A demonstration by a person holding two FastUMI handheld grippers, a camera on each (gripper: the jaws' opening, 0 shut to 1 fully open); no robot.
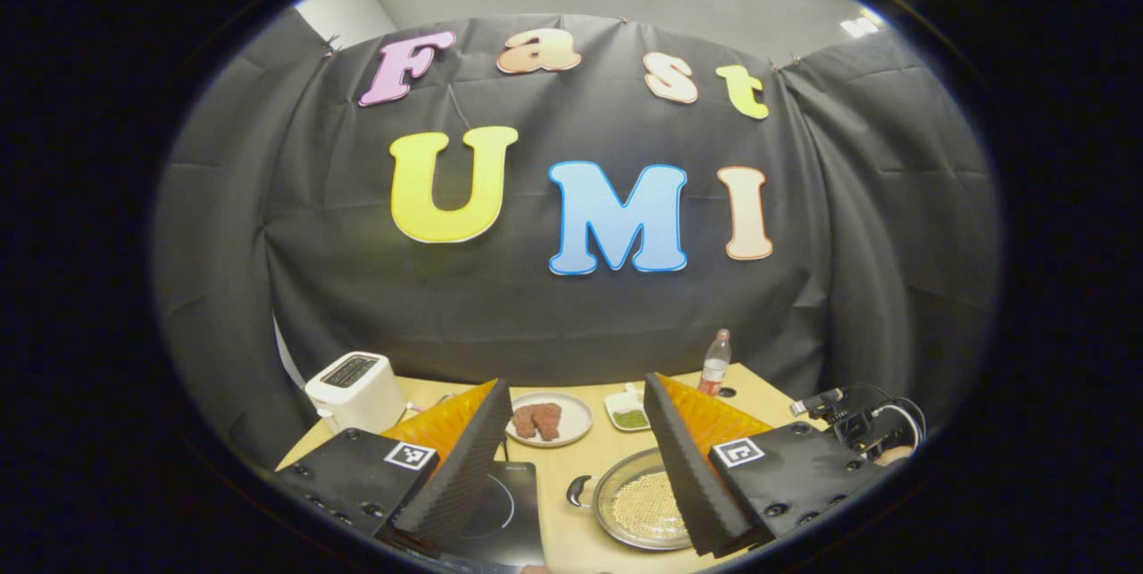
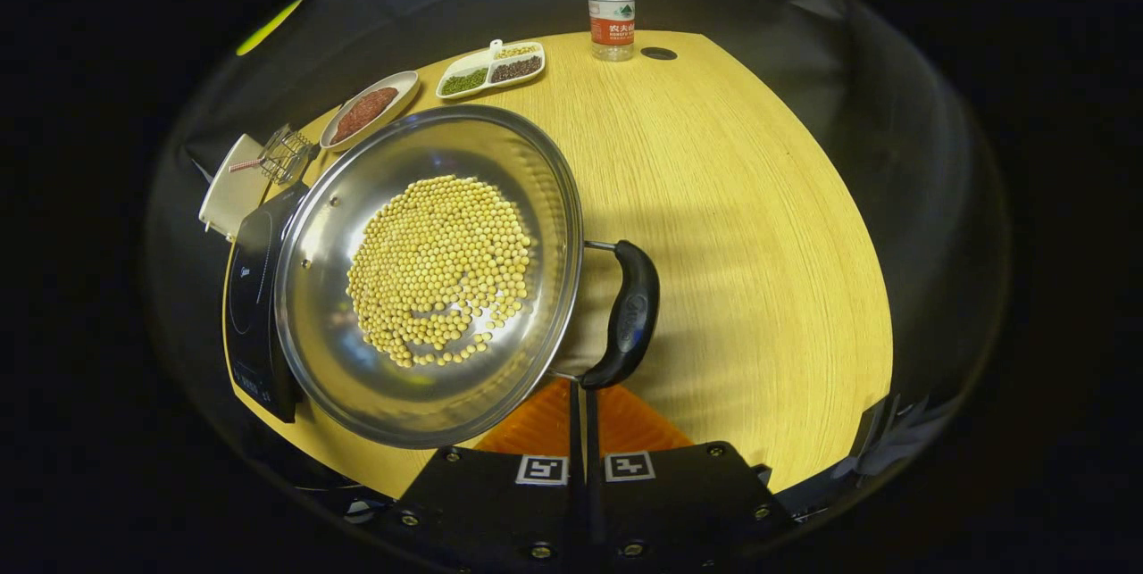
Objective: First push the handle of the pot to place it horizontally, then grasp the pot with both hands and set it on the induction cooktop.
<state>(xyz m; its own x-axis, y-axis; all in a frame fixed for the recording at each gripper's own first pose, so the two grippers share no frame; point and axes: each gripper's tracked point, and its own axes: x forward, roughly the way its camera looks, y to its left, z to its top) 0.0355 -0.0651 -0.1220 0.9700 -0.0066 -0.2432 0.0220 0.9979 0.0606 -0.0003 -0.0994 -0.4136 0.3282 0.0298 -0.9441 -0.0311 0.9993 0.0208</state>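
Two claws show here. In the left gripper view the left claw (image 1: 576,431) hangs above the tabletop (image 1: 616,447) with its fingers (image 1: 464,467) spread wide, holding nothing. Between and below them lie the pot (image 1: 625,511) and, just to its left, the induction cooktop (image 1: 504,503). Toward the far edge stand a toaster (image 1: 355,391), a plate of reddish food (image 1: 549,419), a small dish of green beans (image 1: 630,415) and a bottle (image 1: 715,364). The right claw (image 1: 835,418) shows near the tabletop's right edge.

In the right gripper view the right claw (image 2: 585,395) has its fingers pressed together, their tips just beside the near end of the pot's black handle (image 2: 629,315); I cannot tell whether they touch it. The steel pot (image 2: 312,288), holding yellow beans (image 2: 438,266), overlaps the cooktop's (image 2: 250,306) right edge.
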